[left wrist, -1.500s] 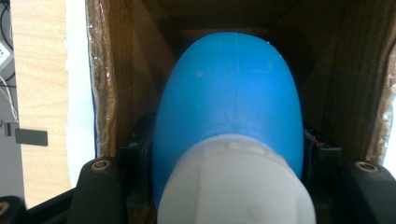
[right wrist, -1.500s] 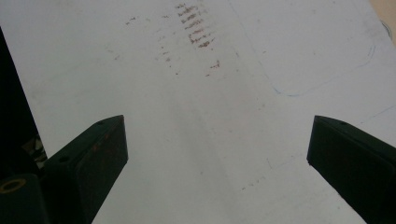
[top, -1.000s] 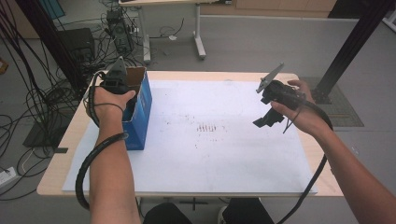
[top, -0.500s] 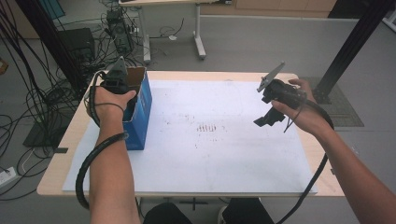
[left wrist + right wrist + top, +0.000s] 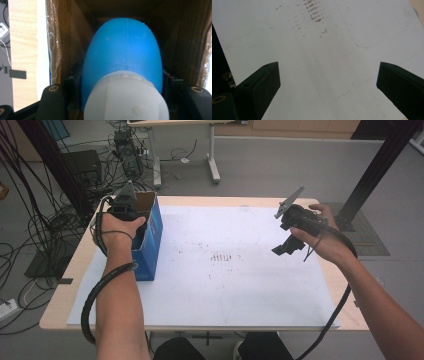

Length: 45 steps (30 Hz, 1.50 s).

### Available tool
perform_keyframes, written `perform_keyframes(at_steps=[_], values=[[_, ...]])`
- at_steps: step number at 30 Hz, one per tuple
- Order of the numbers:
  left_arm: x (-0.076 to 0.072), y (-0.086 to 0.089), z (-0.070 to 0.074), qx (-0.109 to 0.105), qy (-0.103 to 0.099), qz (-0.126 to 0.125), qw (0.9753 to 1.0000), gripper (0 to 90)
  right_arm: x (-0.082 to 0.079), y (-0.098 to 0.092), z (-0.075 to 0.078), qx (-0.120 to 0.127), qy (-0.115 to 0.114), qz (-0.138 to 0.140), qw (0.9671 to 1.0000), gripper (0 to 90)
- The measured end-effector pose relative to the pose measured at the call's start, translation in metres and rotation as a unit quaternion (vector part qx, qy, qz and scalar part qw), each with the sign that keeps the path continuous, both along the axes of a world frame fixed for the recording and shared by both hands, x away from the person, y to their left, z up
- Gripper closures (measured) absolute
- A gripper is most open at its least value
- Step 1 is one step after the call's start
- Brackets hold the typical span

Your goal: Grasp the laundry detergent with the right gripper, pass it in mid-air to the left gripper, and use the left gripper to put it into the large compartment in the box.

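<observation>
a: one box [image 5: 150, 235], blue outside, brown cardboard inside. left gripper [image 5: 125, 207] sits in its open top, jaws clamped on a blue bottle [image 5: 122, 52] w/ white cap [image 5: 126, 97].

b: bottle's seen betw. the jaws in left gripper view. right gripper [image 5: 328, 75]?

a: jaws wide apart, nothing betw. them, over white sheet [image 5: 322, 62].

Blue bottle [image 5: 122, 57] tight between box [image 5: 65, 45] walls; white sheet [image 5: 240, 285] open.

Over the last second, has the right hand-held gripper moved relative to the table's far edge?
No. In the high view the right hand-held gripper hangs at the same spot against the table far edge, open above the white sheet.
</observation>
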State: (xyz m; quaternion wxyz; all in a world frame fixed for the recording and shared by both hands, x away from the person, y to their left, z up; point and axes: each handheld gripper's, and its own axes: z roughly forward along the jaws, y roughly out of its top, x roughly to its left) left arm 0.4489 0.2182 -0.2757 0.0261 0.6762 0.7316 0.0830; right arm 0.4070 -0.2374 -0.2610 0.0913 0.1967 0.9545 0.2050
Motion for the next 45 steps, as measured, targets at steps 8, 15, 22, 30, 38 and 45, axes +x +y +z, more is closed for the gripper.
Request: perform_keyframes(at_steps=[8,15,22,30,38,45], values=[[-0.0004,-0.0004,0.0001,-0.001,0.001,0.0,1.0,36.6,0.0,0.0,0.0,0.001,-0.001,0.0,1.0,5.4],[-0.0006,0.0002,0.0003,-0.001,0.002,-0.002,1.0,36.6,0.0003,-0.0018,0.0002,0.002,-0.002,-0.001,1.0,5.4],[-0.001,-0.0001,0.0003,-0.001,0.001,-0.002,1.0,36.6,-0.0004,-0.0024,0.0007,0.004,-0.004,-0.002,1.0,5.4],[-0.002,-0.0007,0.0003,-0.001,-0.001,0.0,1.0,36.6,-0.0013,-0.0037,0.0023,0.003,-0.004,-0.004,1.0,5.4],[-0.0023,-0.0008,0.0002,-0.001,-0.002,0.0,1.0,36.6,-0.0025,-0.0043,0.0028,0.002,-0.006,-0.003,1.0,5.4],[-0.0023,-0.0009,0.0,-0.001,-0.004,0.001,1.0,36.6,-0.0027,-0.0048,0.0034,0.003,-0.007,-0.004,1.0,5.4]])
